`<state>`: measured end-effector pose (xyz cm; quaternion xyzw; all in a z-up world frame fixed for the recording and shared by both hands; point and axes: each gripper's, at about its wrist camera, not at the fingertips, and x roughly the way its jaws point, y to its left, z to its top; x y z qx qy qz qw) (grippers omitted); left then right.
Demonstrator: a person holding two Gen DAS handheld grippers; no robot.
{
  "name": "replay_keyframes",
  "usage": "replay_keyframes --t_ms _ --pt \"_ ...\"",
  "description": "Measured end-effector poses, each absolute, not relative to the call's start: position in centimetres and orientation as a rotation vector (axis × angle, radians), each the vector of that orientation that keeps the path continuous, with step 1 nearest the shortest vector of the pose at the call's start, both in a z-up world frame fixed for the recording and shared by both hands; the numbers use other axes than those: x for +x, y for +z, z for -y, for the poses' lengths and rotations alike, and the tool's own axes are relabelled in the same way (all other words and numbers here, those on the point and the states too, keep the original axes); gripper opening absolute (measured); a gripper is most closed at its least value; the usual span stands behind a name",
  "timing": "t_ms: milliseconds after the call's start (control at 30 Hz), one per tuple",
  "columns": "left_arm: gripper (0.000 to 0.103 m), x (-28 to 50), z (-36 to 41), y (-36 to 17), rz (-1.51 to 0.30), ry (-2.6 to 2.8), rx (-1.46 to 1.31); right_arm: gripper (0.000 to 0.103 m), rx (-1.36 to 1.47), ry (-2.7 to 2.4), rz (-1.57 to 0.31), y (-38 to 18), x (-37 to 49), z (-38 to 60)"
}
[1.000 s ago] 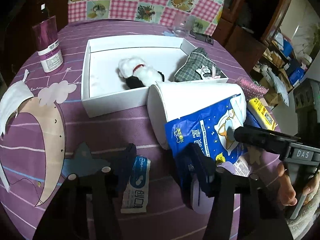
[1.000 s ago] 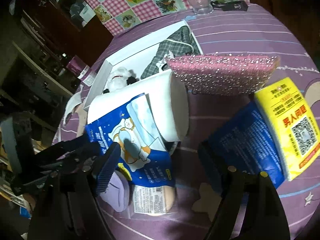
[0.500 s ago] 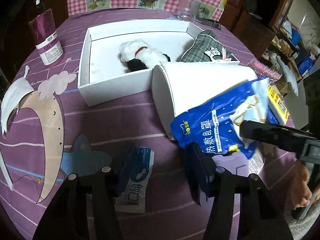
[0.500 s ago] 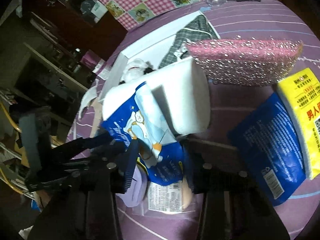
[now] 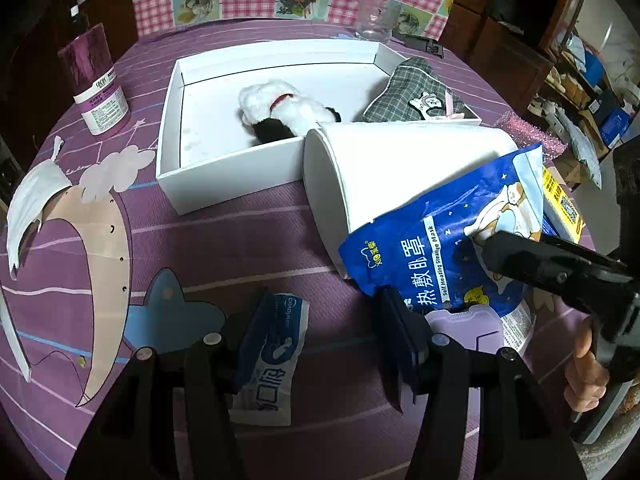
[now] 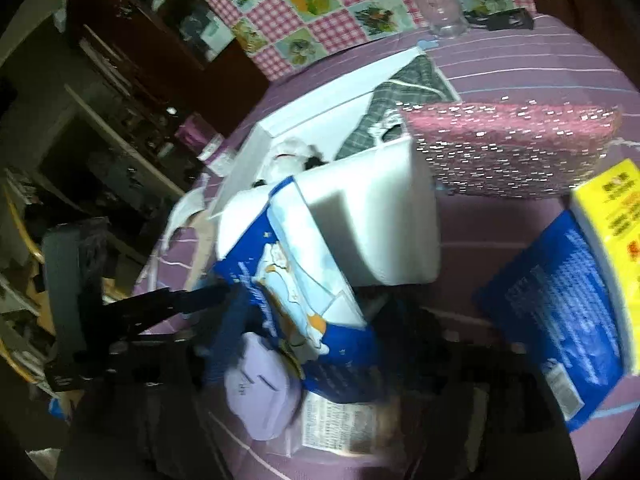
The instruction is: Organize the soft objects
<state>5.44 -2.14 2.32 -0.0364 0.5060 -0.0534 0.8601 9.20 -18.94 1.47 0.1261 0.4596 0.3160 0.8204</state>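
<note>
My right gripper point(image 5: 486, 242) is shut on a blue steam eye-mask packet point(image 5: 440, 248) and holds it tilted above the table beside a white paper roll point(image 5: 400, 168). The packet also shows in the blurred right wrist view point(image 6: 296, 280). My left gripper point(image 5: 320, 320) is open, low over the purple cloth, around a small blue-white sachet point(image 5: 272, 352). A purple pouch point(image 5: 464, 328) lies under the packet. A white box point(image 5: 224, 184) holds a white-and-black plush toy point(image 5: 284, 108) and a grey checked pouch point(image 5: 412, 96).
A purple-capped jar point(image 5: 98, 84) stands at the far left. A clear glass point(image 5: 376, 20) is behind the box. A pink glittery sponge point(image 6: 512, 148), a yellow pack point(image 6: 612, 216) and a blue pack point(image 6: 560, 320) lie to the right. Paper cut-outs point(image 5: 100, 216) lie at the left.
My right gripper closed on the blue packet and lifted it up off the purple pouch. My left gripper drew back slightly and stays open over the sachet.
</note>
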Motion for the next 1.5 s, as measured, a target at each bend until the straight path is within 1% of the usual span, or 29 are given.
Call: replay_keyframes --t_ms 67,133,167,200,267,300,333,367,400,500,667,933,1233,1500 --pt "0.056 5.5 2.1 2.3 -1.062 -0.112 -0.076 0.081 0.258 0.675 -0.988 1.4 9.5 19.1" --pt "0.056 5.4 2.1 2.3 -1.062 -0.112 -0.076 0.067 0.316 0.720 -0.989 1.1 9.6 19.4" --pt "0.056 5.5 2.1 2.3 -1.062 -0.113 -0.077 0.057 0.328 0.737 -0.993 1.0 9.6 19.5" --pt "0.056 5.5 2.1 2.3 -1.062 -0.113 -0.078 0.050 0.326 0.743 -0.992 1.0 9.5 19.5" --pt "0.056 5.4 2.1 2.3 -1.062 -0.113 -0.076 0.046 0.326 0.755 -0.974 1.1 9.2 19.5" --pt "0.056 5.5 2.1 2.4 -1.061 -0.113 -0.078 0.041 0.332 0.764 -0.967 1.1 9.0 19.5" --pt "0.056 5.4 2.1 2.3 -1.062 -0.113 -0.079 0.038 0.337 0.780 -0.960 1.2 8.9 19.5" --pt "0.056 5.5 2.0 2.3 -1.061 -0.114 -0.081 0.028 0.342 0.794 -0.952 1.3 8.8 19.5" --pt "0.056 5.5 2.0 2.3 -1.061 -0.114 -0.083 0.014 0.352 0.818 -0.944 1.4 8.7 19.6" --pt "0.056 5.5 1.9 2.4 -1.058 -0.120 -0.092 0.010 0.357 0.853 -0.929 1.8 8.4 19.5" --pt "0.056 5.3 1.6 2.8 -1.041 -0.136 -0.108 0.007 0.349 0.878 -0.896 2.6 7.8 19.3" --pt "0.056 4.9 1.4 3.6 -0.993 -0.157 -0.133 0.007 0.356 0.880 -0.853 3.4 7.2 19.7" --pt "0.056 4.6 1.2 4.3 -0.957 -0.166 -0.144 0.005 0.372 0.870 -0.765 5.0 6.4 20.5" --pt "0.057 3.5 1.5 5.6 -0.885 -0.148 -0.118 0.005 0.393 0.852 -0.705 5.9 6.1 21.6"
